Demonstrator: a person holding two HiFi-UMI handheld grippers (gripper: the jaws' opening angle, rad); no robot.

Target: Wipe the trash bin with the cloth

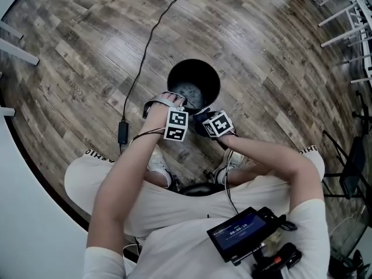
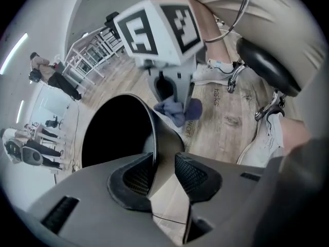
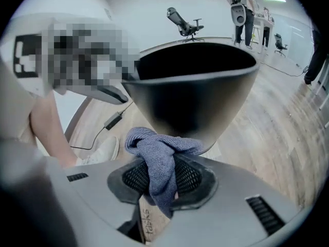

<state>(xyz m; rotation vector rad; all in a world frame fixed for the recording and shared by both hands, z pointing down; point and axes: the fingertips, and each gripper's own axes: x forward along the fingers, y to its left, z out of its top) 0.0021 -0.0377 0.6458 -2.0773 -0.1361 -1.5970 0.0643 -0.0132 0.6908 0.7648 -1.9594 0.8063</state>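
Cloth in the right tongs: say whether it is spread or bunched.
Bunched: the cloth is a crumpled wad pinched between the right tongs, folds spilling above and below them.

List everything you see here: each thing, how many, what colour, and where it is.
trash bin: one, black, standing on the brown wooden floor
cloth: one, blue-grey, beside the bin's outer wall
cable: one, black, across the floor left of the bin, with an adapter
stool: one, black seat, near side of the bin
screen device: one, black, low in the head view
office chair: one, black, far behind the bin
bystanders: a few, dark clothes, far off
shoes: two, white, by the stool
left gripper: one, grey, open astride the bin's rim
right gripper: one, grey, shut on the cloth
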